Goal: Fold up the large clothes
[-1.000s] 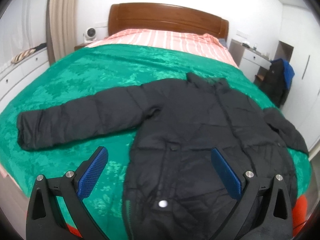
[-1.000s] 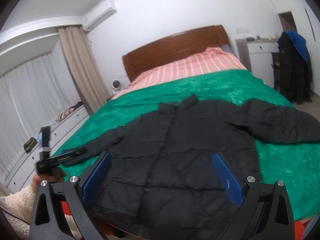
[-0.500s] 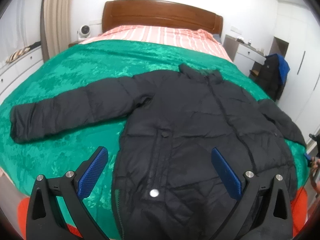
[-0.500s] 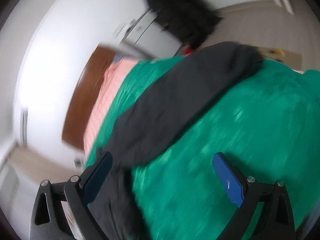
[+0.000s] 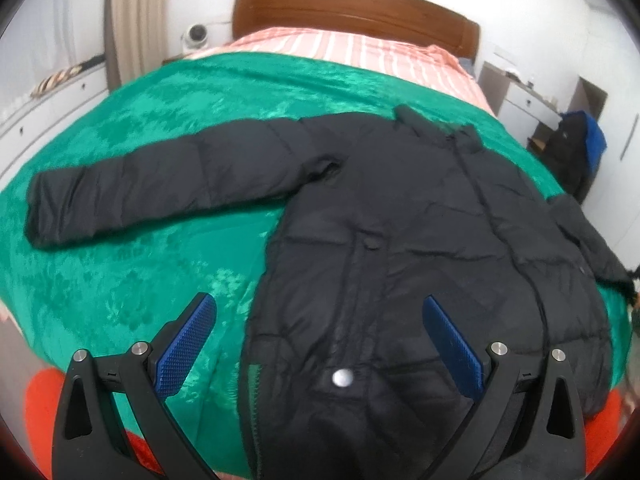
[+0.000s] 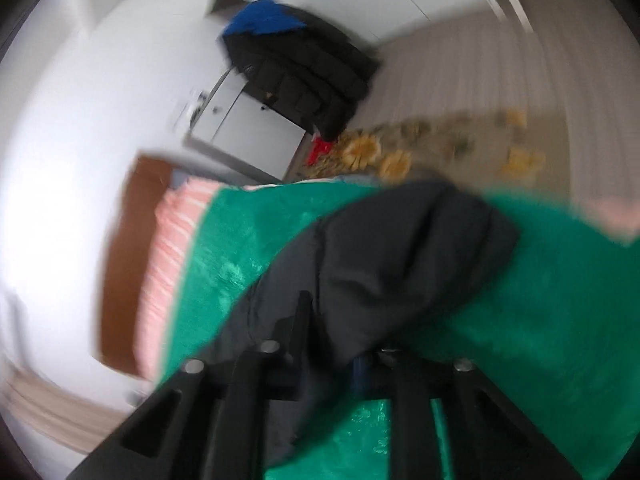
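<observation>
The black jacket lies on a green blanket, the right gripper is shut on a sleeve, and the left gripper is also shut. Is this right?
Not fully. The left gripper is open above the jacket, holding nothing, as the left wrist view shows. The rest is right.

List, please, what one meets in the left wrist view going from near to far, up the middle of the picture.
Silver snap button → black jacket → green blanket → pink striped bedding → wooden headboard.

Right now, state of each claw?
Left claw: open, holding nothing, above the black jacket.
Right claw: closed on the jacket's sleeve.
</observation>
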{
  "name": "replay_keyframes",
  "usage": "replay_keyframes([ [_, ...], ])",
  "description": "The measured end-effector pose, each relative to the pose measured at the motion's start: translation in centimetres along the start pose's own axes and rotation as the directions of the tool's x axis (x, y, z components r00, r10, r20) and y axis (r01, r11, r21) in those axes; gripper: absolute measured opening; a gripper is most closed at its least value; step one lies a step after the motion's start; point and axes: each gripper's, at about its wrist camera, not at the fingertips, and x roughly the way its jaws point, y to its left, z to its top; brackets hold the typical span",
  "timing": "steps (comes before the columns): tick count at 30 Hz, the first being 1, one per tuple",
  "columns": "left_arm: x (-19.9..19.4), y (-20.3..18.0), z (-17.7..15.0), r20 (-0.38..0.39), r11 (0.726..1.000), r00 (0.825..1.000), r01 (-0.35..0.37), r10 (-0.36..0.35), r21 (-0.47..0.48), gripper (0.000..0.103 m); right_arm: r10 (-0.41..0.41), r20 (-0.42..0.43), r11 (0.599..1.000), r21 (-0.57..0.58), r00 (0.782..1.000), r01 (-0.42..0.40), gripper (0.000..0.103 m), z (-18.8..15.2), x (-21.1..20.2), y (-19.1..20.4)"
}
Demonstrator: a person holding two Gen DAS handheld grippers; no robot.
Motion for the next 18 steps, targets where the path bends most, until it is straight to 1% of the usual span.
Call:
replay_keyframes([
  [1, 0.1, 0.4, 0.0, 0.002, 1.000, 1.000, 0.000, 0.000, -0.012, 0.103, 0.001, 0.012, 0.998, -0.056, 1.000, 0.000, 0.017, 0.0, -0.4, 1.2],
  [2, 0.1, 0.8, -0.1, 0.005, 1.000, 1.000, -0.002, 0.002, -0.022, 0.103, 0.018, 0.033, 0.986, -0.167, 0.999, -0.012, 0.017, -0.2, -1.5, 4.6],
  [3, 0.2, 1.1, -0.1, 0.006, 1.000, 1.000, -0.004, 0.004, -0.030, 0.103, 0.037, 0.046, 0.968, -0.250, 0.998, -0.025, 0.017, -0.6, -2.4, 7.5],
  [4, 0.4, 1.5, -0.1, 0.006, 0.999, 1.000, -0.003, 0.004, -0.041, 0.103, 0.054, 0.051, 0.951, -0.306, 0.997, -0.036, 0.017, -1.1, -2.9, 9.6],
  [5, 0.6, 1.7, -0.1, 0.004, 0.999, 1.000, -0.001, 0.001, -0.050, 0.103, 0.092, 0.053, 0.916, -0.396, 0.994, -0.063, 0.017, -2.2, -3.8, 13.5],
  [6, 0.8, 2.0, -0.1, 0.000, 0.998, 1.000, 0.004, -0.004, -0.061, 0.103, 0.126, 0.045, 0.884, -0.458, 0.991, -0.092, 0.017, -3.3, -4.4, 16.6],
  [7, 0.9, 2.2, -0.1, -0.004, 0.998, 1.000, 0.009, -0.009, -0.069, 0.103, 0.171, 0.028, 0.843, -0.522, 0.985, -0.131, 0.017, -4.6, -5.0, 20.0],
  [9, 1.0, 2.5, -0.3, -0.005, 0.997, 1.000, 0.017, -0.018, -0.080, 0.103, 0.270, -0.038, 0.730, -0.644, 0.962, -0.230, 0.017, -9.0, -5.9, 28.0],
  [10, 0.9, 2.6, -0.3, -0.002, 0.996, 1.000, 0.019, -0.020, -0.082, 0.103, 0.303, -0.078, 0.676, -0.685, 0.950, -0.272, 0.017, -11.4, -6.0, 31.4],
  [12, 0.6, 2.9, -0.5, 0.006, 0.996, 1.000, 0.018, -0.017, -0.085, 0.103, 0.340, -0.152, 0.590, -0.734, 0.928, -0.336, 0.017, -15.8, -5.6, 36.3],
  [14, 0.4, 3.3, -0.7, 0.011, 0.996, 1.000, 0.017, -0.016, -0.091, 0.103, 0.355, -0.232, 0.498, -0.773, 0.906, -0.393, 0.017, -21.8, -4.5, 41.3],
  [15, 0.4, 3.5, -0.7, 0.009, 0.995, 1.000, 0.014, -0.013, -0.095, 0.103, 0.350, -0.264, 0.466, -0.783, 0.899, -0.412, 0.017, -24.7, -3.6, 43.2],
  [16, 0.4, 3.6, -0.8, 0.007, 0.995, 1.000, 0.011, -0.010, -0.097, 0.103, 0.337, -0.278, 0.453, -0.790, 0.899, -0.414, 0.021, -27.2, -2.9, 44.2],
  [17, 0.4, 3.7, -0.8, 0.004, 0.995, 1.000, 0.008, -0.008, -0.098, 0.103, 0.305, -0.310, 0.438, -0.794, 0.900, -0.422, 0.044, -30.6, -1.4, 45.4],
  [18, 0.5, 3.8, -0.9, 0.001, 0.995, 1.000, 0.005, -0.005, -0.097, 0.103, 0.267, -0.346, 0.431, -0.792, 0.899, -0.432, 0.060, -33.3, 0.0, 46.0],
])
